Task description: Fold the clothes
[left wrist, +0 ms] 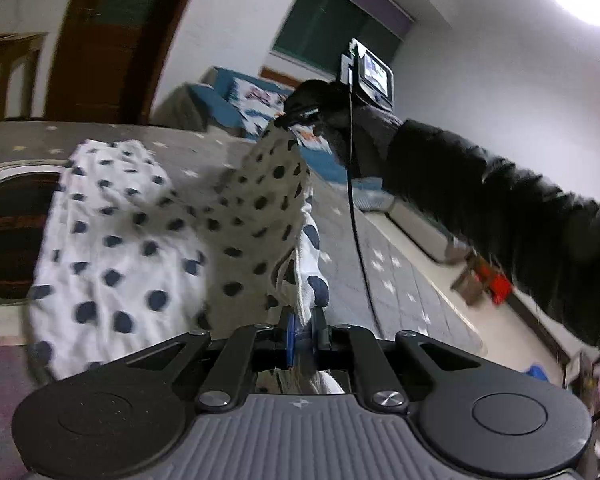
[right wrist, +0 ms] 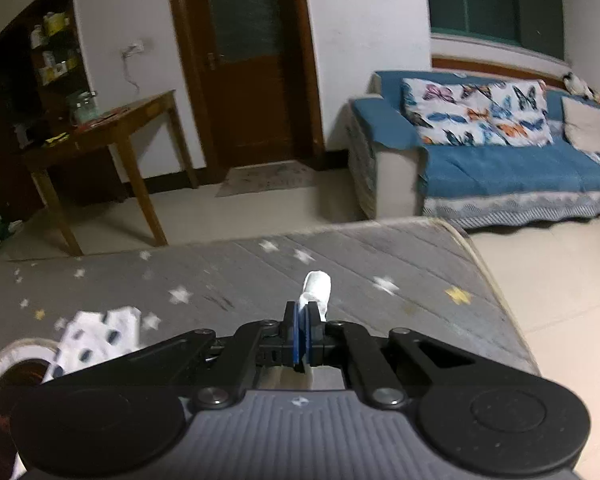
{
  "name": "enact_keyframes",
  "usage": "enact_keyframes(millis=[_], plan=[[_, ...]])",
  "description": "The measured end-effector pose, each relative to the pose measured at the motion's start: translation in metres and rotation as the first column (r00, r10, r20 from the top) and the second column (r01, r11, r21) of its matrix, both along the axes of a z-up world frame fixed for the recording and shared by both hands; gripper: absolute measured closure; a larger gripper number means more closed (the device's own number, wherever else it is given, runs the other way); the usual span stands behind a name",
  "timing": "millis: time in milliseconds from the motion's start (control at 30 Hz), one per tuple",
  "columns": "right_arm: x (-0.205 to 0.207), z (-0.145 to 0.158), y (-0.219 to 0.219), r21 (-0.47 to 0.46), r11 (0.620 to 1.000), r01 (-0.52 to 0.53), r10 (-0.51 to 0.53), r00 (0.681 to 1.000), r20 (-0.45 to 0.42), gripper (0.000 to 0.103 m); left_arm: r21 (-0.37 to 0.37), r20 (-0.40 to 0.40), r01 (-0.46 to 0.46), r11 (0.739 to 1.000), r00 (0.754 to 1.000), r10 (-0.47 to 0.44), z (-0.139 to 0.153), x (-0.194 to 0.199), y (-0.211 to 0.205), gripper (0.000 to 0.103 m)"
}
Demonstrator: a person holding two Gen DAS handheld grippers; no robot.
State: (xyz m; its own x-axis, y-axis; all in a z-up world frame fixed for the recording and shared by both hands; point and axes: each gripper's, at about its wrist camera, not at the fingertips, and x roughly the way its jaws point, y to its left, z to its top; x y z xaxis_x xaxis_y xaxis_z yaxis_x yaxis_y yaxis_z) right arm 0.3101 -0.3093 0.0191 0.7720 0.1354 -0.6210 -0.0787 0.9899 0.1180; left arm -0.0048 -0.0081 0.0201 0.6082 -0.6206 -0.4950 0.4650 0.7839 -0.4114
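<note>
A white garment with dark blue dots (left wrist: pixel 112 248) lies partly on the grey star-patterned mat (left wrist: pixel 400 280) and is lifted along one edge. My left gripper (left wrist: pixel 305 320) is shut on a near edge of the cloth. The right gripper (left wrist: pixel 298 117), seen farther off in the left wrist view and held by a black-sleeved arm (left wrist: pixel 500 208), pinches another corner raised high. In the right wrist view, my right gripper (right wrist: pixel 306 322) is shut with a white tip of the garment (right wrist: pixel 317 286) poking out above it; the rest of the garment (right wrist: pixel 96 336) lies low on the left.
A round dark opening with a pale rim (left wrist: pixel 4 236) lies under the cloth's left side. Beyond the mat (right wrist: pixel 340 264) are a blue sofa with a butterfly cover (right wrist: pixel 492 152), a wooden table (right wrist: pixel 112 132), a brown door (right wrist: pixel 252 60) and tiled floor (right wrist: pixel 560 288).
</note>
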Motion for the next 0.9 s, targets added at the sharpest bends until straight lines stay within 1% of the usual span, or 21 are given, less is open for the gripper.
enact_keyframes(millis=[167, 333, 533, 667, 767, 900], plan=[[0.018, 0.006, 0.056, -0.025, 0.999, -0.048, 0.048, 0.999, 0.005, 0.101, -0.072, -0.007, -0.08, 0.994, 0.997, 0.079, 0.003, 0.0, 0.037, 0.094], [0.039, 0.003, 0.12, -0.052, 0.993, -0.105, 0.104, 0.995, -0.004, 0.101, -0.106, -0.039, -0.151, 0.983, 0.988, 0.147, -0.003, -0.001, 0.074, 0.094], [0.054, -0.018, 0.203, -0.08, 0.976, -0.204, 0.202, 0.979, -0.028, 0.101, -0.136, -0.07, -0.209, 0.968, 0.977, 0.201, -0.01, -0.008, 0.108, 0.094], [0.059, -0.033, 0.245, -0.093, 0.962, -0.256, 0.253, 0.966, -0.05, 0.101, -0.142, -0.097, -0.242, 0.96, 0.968, 0.229, -0.017, -0.012, 0.121, 0.094], [0.059, -0.045, 0.272, -0.1, 0.95, -0.295, 0.289, 0.955, -0.066, 0.101, -0.139, -0.122, -0.265, 0.954, 0.961, 0.249, -0.023, -0.013, 0.128, 0.094], [0.058, -0.057, 0.295, -0.081, 0.938, -0.337, 0.332, 0.94, -0.077, 0.101, -0.135, -0.153, -0.295, 0.946, 0.949, 0.274, -0.03, -0.014, 0.136, 0.094]])
